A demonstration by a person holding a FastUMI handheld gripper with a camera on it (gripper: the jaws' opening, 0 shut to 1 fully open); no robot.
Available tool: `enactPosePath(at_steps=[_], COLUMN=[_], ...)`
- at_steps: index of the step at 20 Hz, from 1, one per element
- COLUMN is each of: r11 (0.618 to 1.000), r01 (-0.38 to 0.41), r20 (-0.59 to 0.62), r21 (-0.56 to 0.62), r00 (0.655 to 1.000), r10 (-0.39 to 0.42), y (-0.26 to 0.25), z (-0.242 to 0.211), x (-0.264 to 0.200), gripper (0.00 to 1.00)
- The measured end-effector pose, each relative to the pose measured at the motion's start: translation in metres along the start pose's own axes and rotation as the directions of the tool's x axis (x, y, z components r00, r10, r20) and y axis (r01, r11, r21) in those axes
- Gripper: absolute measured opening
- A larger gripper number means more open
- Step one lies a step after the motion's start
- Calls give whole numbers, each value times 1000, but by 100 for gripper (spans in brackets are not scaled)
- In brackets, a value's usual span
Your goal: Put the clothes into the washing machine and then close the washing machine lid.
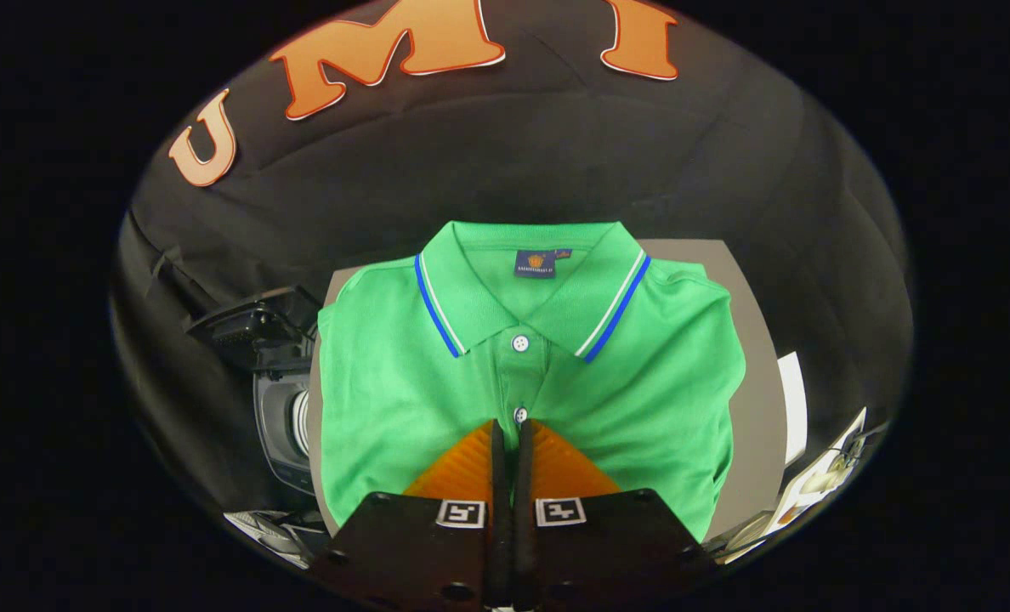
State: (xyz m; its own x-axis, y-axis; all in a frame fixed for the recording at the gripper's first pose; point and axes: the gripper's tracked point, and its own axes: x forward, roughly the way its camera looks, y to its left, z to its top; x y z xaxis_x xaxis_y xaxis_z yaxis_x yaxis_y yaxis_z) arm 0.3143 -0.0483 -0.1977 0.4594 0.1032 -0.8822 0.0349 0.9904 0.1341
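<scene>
Gripper pressed together over the folded green shirt, washer off to the left.

Gripper view: the gripper (509, 429) sits at bottom centre, fingers closed against each other with nothing visibly pinched, tips just below the lower placket button of the green polo shirt (641, 374). The shirt lies folded on a grey table (756, 408), collar toward the top of the frame, its long axis running straight ahead of the fingers. The washing machine (280, 399) shows at centre left, just beside the shirt's left edge.
</scene>
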Motion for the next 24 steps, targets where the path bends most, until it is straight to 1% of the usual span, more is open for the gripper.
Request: enactPosePath(at_steps=[2, 5, 8, 9, 10, 11, 12, 14, 16, 17, 18, 19, 21, 22, 24], r11=[1000, 1000, 998, 998, 997, 995, 995, 991, 983, 977, 978, 978, 983, 980, 984], r01=[-9, -20, -57, -63, -78, -95, -101, -135, -183, -211, -211, -206, -186, -198, -181], r20=[8, 68, 130, 169, 165, 217, 226, 304, 366, 408, 397, 419, 380, 361, 327], r21=[-4, -10, 0, 7, 4, 13, 4, 4, 12, 17, 12, 14, 4, 1, -7], r00=[1000, 997, 990, 984, 983, 972, 969, 944, 916, 894, 898, 890, 909, 914, 929], r10=[9, 20, 57, 61, 76, 90, 98, 127, 166, 185, 189, 182, 170, 185, 173], y=[1, 2, 4, 2, 3, 7, 7, 11, 17, 19, 16, 10, 1, 1, -1], z=[-1, 3, 7, 12, 8, 14, 13, 24, 32, 39, 40, 39, 32, 28, 23], x=[-2, -8, -16, -18, -21, -24, -30, -42, -58, -65, -66, -72, -64, -61, -50], gripper=[8, 8, 8, 8, 8, 8, 8, 8, 8, 8, 8, 8, 8, 8, 8])
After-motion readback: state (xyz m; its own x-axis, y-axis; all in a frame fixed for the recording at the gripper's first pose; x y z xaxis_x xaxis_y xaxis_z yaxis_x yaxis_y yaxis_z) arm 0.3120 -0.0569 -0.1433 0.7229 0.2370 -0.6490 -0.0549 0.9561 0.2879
